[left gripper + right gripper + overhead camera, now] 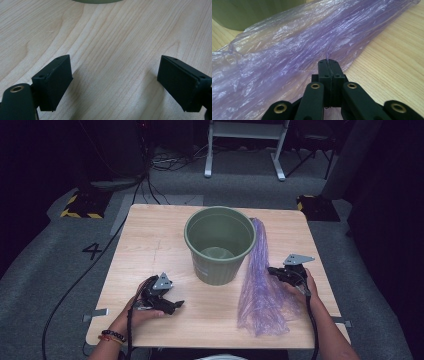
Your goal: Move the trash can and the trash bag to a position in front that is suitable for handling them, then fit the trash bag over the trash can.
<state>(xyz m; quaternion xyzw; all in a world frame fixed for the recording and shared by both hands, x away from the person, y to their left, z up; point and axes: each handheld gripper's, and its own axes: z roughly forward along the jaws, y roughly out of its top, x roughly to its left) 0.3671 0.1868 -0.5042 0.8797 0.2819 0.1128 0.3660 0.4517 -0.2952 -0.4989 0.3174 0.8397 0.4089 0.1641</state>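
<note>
On wooden counter (150, 250): right gripper (329, 62) jaws pinched on crinkled purple plastic bag (287, 57) edge; left gripper (115, 82) jaws wide, empty; green plastic bin (220, 245) unlined.

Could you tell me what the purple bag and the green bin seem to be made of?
Purple bag: thin translucent plastic film, glossy and finely crinkled, with the wood showing through. Green bin: probably moulded plastic, with a smooth matte wall and ribs near its base; painted metal can't be excluded.

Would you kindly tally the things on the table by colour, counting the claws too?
Green: 1, the bin
Purple: 1, the bag
Black: 2, the left claw and the right claw
Total: 4
</note>
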